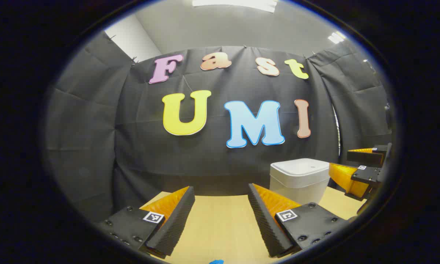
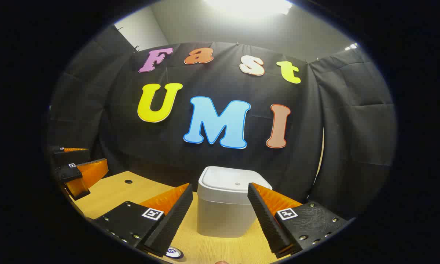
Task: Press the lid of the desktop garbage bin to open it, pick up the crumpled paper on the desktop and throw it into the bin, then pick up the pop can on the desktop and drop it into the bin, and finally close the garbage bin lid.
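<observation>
right gripper view – right claw (image 2: pixel 220 216) wide apart, empty, bin (image 2: pixel 229 205) lid down

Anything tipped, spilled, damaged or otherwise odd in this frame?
Nothing stands out. The bin stands upright on the table with its lid shut flat; the left gripper and right gripper are open, holding nothing.

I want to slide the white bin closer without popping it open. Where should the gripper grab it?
Probably the bin's straight body, below the lid. Come in level from the front, where the right gripper already faces it with open jaws, one finger on each flat side wall. The lid is shut and overhangs the body, so squeezing there might open it.
</observation>
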A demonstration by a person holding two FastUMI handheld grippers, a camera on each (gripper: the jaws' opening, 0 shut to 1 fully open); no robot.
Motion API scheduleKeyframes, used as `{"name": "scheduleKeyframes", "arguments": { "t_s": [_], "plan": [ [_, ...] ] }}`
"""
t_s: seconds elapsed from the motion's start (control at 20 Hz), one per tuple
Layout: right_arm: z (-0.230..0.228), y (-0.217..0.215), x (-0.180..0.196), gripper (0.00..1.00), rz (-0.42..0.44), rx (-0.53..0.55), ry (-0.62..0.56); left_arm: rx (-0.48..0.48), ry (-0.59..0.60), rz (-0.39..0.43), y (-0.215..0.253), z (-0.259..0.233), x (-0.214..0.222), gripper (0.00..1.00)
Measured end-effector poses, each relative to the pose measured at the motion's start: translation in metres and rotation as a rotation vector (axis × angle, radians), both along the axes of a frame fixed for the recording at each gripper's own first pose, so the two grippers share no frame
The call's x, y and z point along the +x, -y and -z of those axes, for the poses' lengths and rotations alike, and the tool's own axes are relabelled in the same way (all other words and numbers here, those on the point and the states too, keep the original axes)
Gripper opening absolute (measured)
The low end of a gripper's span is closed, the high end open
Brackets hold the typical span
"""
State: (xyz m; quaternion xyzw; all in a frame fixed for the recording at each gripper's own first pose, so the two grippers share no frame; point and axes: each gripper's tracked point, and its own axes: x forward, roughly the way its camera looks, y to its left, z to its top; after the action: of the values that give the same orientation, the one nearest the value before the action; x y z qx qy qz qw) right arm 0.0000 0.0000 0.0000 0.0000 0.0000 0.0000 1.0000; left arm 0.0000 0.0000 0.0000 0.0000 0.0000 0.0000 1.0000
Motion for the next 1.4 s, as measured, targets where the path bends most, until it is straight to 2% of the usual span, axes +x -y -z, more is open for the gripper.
{"name": "scheduleKeyframes", "arguments": {
  "t_s": [0.35,0.5,0.55,0.7,0.75,0.8,0.95,1.0,1.15,1.2,1.25,1.4],
  "plan": [
    [0.0,0.001,0.001,0.96,0.002,0.044,-0.007,0.022,0.0,0.008,0.0,-0.003,-0.001,0.96],
    [-0.001,0.003,-0.001,0.9,0.008,0.051,-0.002,0.032,0.0,0.016,0.002,-0.005,-0.002,0.96],
    [-0.003,0.004,-0.001,0.82,0.007,0.054,0.0,0.032,0.004,0.018,0.003,-0.006,-0.002,0.96],
    [0.0,0.01,0.001,0.79,0.025,0.059,-0.007,0.029,0.004,0.037,0.008,-0.008,-0.003,0.96],
    [0.002,0.011,-0.002,0.66,0.03,0.062,-0.013,0.023,-0.001,0.046,0.013,-0.008,0.0,0.96],
    [0.002,0.01,-0.001,0.62,0.024,0.063,-0.017,0.016,-0.007,0.051,0.016,-0.006,0.002,0.96],
    [0.01,0.008,-0.002,0.63,0.018,0.061,-0.036,-0.01,-0.023,0.065,0.021,0.001,0.005,0.96],
    [0.011,0.011,0.0,0.46,0.014,0.062,-0.041,-0.014,-0.024,0.062,0.02,0.001,0.005,0.95],
    [0.011,0.001,0.004,0.45,-0.019,0.057,-0.043,-0.011,-0.019,0.05,0.018,0.0,0.006,0.96],
    [0.011,0.01,0.007,0.45,0.025,0.054,-0.043,-0.01,-0.018,0.048,0.018,0.0,0.007,0.96],
    [0.01,0.011,0.006,0.16,0.015,0.065,-0.032,-0.01,-0.018,0.046,0.018,0.001,0.009,0.96],
    [0.014,0.013,0.012,0.14,0.02,0.086,-0.044,-0.012,-0.024,0.049,0.02,0.003,0.012,0.96]
  ]
}}
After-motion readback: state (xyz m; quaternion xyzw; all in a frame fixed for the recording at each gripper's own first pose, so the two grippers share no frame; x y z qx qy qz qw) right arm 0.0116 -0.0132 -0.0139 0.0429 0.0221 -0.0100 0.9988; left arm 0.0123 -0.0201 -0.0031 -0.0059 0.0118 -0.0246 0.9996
